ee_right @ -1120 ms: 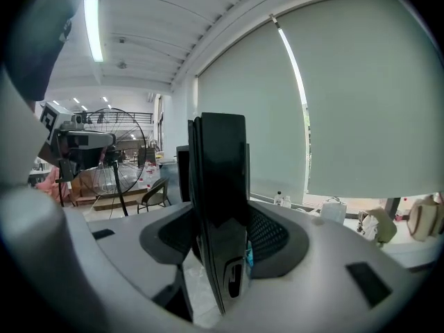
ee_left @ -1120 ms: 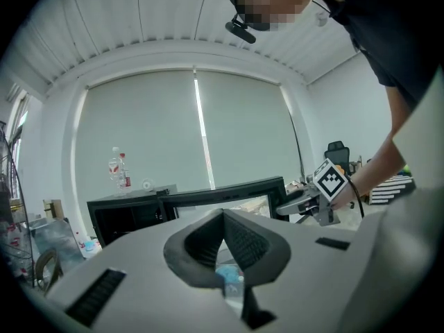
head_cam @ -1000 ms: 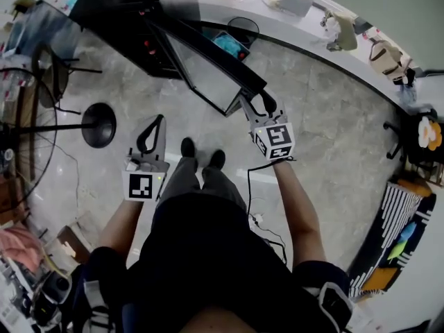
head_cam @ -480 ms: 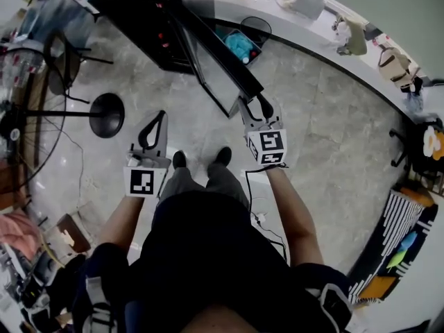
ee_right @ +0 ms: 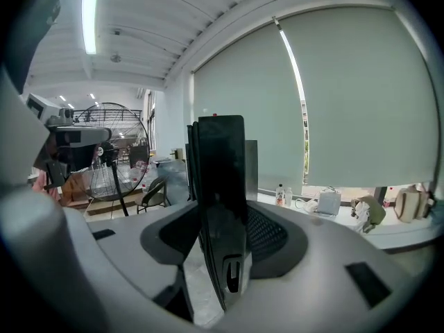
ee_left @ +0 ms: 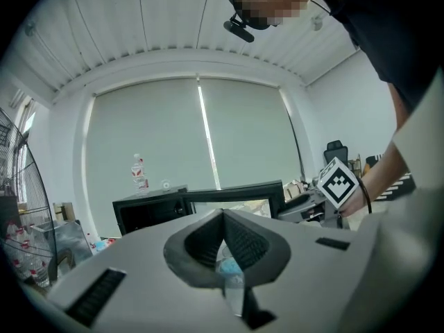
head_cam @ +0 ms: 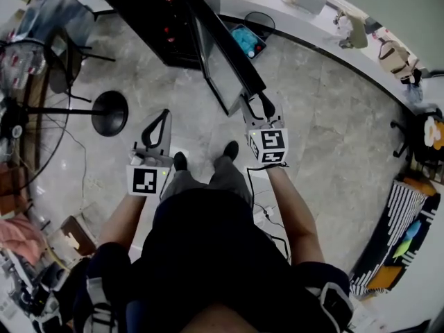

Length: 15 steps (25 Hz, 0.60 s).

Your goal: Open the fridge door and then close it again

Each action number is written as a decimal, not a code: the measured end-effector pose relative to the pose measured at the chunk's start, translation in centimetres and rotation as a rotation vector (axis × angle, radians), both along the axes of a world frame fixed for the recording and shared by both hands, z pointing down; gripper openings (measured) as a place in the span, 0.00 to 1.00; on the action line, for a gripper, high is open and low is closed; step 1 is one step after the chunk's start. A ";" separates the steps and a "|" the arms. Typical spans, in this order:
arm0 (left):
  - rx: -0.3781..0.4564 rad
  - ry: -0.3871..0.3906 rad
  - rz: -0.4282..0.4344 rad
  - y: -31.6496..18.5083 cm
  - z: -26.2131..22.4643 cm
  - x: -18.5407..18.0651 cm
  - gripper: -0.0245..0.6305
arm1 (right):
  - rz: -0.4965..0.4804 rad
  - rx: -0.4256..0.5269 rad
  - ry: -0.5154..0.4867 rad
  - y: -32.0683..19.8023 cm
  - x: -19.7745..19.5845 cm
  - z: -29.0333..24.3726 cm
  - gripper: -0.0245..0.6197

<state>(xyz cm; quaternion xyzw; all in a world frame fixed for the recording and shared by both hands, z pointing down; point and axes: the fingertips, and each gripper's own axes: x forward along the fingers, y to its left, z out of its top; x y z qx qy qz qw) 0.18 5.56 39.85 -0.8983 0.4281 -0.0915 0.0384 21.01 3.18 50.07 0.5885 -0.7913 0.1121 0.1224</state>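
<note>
Swung round since a second ago, the open fridge door [head_cam: 225, 54] sits clamped by its free edge in the fingers of the right gripper [head_cam: 258, 105], those of the left gripper [head_cam: 159, 118] pressed together and empty; pulling off the hinge's arc could slip that edge free.

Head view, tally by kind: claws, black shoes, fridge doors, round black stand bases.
Grey hand-held claws: 2, left claw and right claw
Black shoes: 2
Black glass-fronted fridge door, open: 1
Round black stand base: 1
Total: 6
</note>
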 end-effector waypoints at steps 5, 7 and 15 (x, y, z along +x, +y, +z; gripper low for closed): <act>0.005 0.017 0.057 1.2 0.1 -3.8 0.07 | 0.061 -0.005 0.005 1.1 -3.8 0.1 0.37; 0.007 0.024 0.072 1.6 -0.1 -5.7 0.07 | 0.080 -0.004 0.010 1.5 -5.5 0.1 0.37; 0.007 0.034 0.112 2.1 -0.1 -11.7 0.07 | 0.176 -0.005 0.022 2.3 -10.8 0.3 0.37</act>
